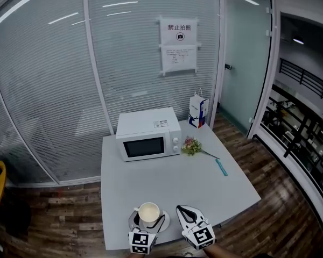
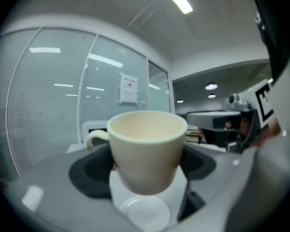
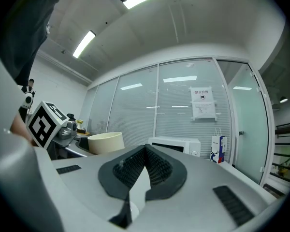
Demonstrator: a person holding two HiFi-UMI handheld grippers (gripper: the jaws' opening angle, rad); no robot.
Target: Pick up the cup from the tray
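A cream cup (image 1: pixel 148 213) with a side handle sits between the dark pads of my left gripper (image 1: pixel 149 219), which is shut on it near the table's front edge. In the left gripper view the cup (image 2: pixel 146 149) fills the middle, upright, its handle pointing left, and the jaws press on both of its sides. My right gripper (image 1: pixel 189 215) hovers just right of it, jaws shut together with nothing between them (image 3: pixel 145 154). From the right gripper view the cup (image 3: pixel 106 142) shows at the left. No tray shows in any view.
On the grey table (image 1: pixel 172 181) stand a white microwave (image 1: pixel 148 134) at the back, a small bunch of flowers (image 1: pixel 192 145), a blue-and-white paper bag (image 1: pixel 198 111) and a blue pen (image 1: pixel 221 167). Glass walls stand behind; wooden floor surrounds the table.
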